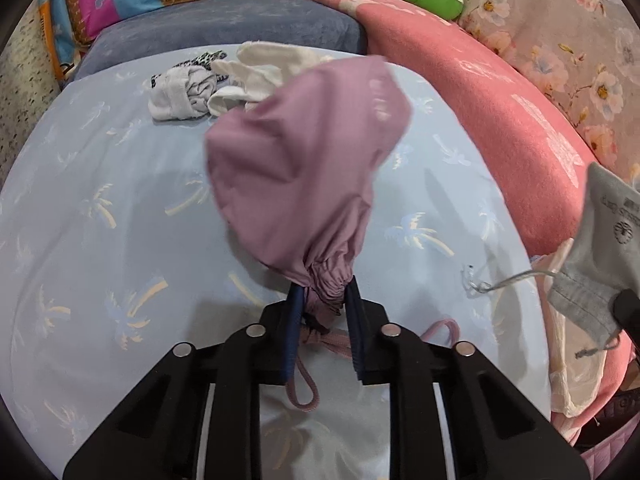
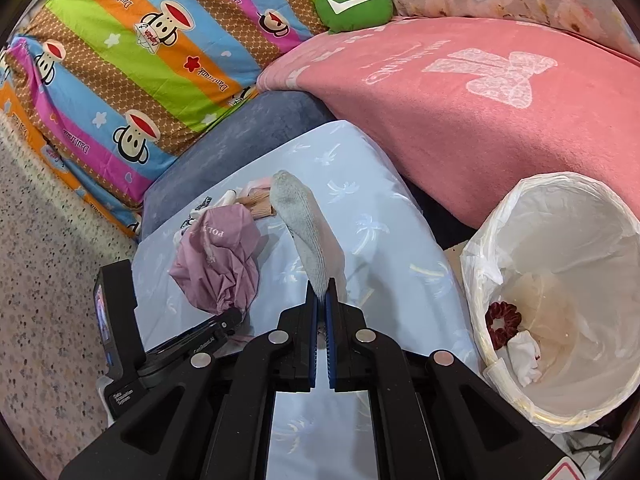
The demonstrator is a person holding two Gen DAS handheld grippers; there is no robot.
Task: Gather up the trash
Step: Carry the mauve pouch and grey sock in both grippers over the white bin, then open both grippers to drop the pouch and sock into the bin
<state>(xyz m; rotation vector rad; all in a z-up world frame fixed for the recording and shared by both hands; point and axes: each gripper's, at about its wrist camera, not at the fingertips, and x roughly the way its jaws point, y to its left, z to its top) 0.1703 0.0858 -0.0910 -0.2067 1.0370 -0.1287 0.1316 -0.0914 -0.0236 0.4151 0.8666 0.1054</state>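
Left hand-held gripper (image 1: 322, 300): jaws clamped on the gathered neck of the mauve drawstring pouch (image 1: 304, 168), cord loop (image 1: 304, 392) hanging below the pads. Pouch sits over the pale blue palm-print bed sheet (image 1: 100, 220); can't tell if it's lifted clear or still resting.

Right hand-held gripper (image 2: 322, 300): pinched tight on the edge of a grey face mask (image 2: 304, 232), mask sticking out toward 12 o'clock.

More scraps on the sheet at 11 o'clock of the pouch: crumpled white cloth/tissue (image 1: 180, 96).

Lined waste bin (image 2: 492, 248) at 3 o'clock of the right gripper, off the bed edge; dark red scrunchie (image 2: 504, 322) and white wad (image 2: 524, 354) already inside.

Step, as I read it: both pickups made, carry-to-bin pending. Next: swing right toward 3 o'clock, get the mask over the bin mouth, release. Then same for the pouch.
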